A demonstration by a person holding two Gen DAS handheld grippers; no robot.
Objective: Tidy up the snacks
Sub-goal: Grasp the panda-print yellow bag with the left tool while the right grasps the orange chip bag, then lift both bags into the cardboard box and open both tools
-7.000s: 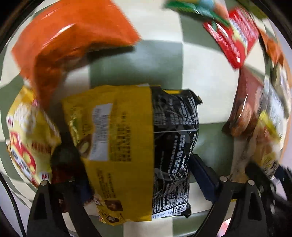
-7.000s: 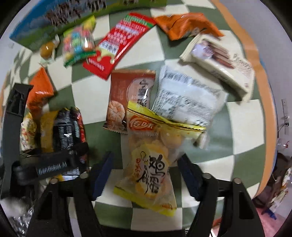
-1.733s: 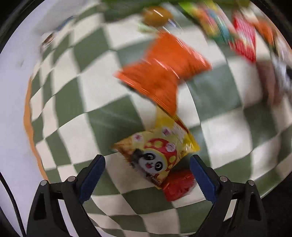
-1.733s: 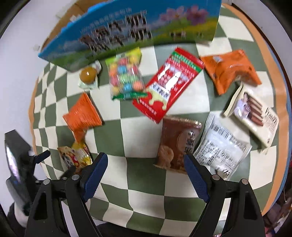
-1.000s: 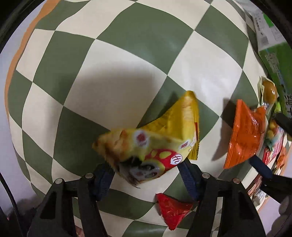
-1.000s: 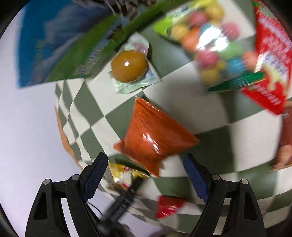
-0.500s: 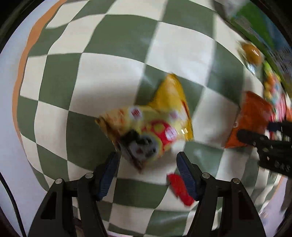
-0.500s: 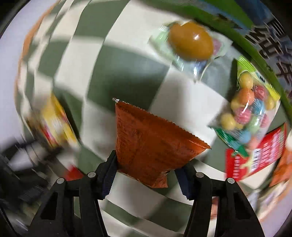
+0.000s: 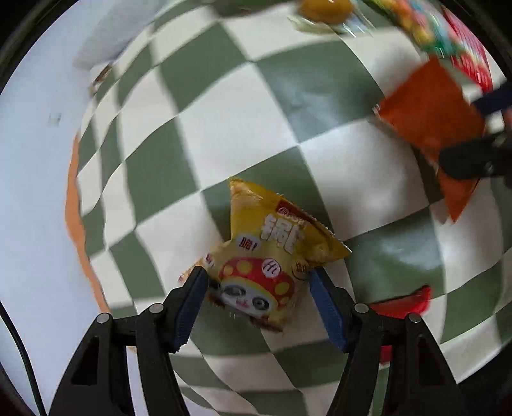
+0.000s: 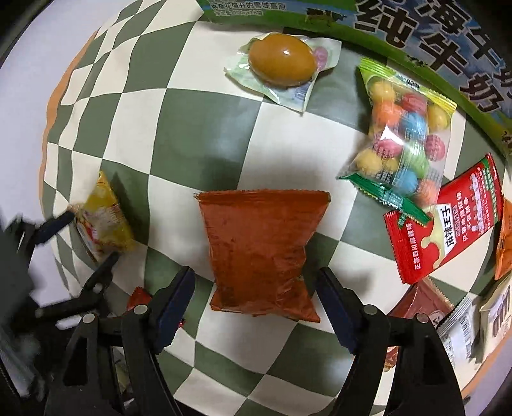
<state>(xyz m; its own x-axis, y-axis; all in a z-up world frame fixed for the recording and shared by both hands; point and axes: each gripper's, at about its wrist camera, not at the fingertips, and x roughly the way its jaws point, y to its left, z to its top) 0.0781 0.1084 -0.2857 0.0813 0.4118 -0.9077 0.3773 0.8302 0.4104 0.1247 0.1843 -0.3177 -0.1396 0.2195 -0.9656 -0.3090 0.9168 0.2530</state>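
On a green-and-cream checked tablecloth, two hand-held grippers each frame a snack. The left gripper points steeply down at a small yellow crinkled packet printed with a panda in a red spotted cap; the packet's lower end sits between the blue-padded fingers, the left pad touching its edge and the right pad just beside it, as the jaws ease apart. A small red foil wrapper lies just right of that gripper.

The right gripper stands over a plain orange-red foil pouch lying flat on the cloth. The pouch's lower half lies between the fingers, with a visible gap on either side; the jaws are opening and press on nothing.

Beyond the pouch lie a brown egg in clear wrap, a clear bag of coloured candy balls and a red sachet, beside a blue-and-green printed carton.
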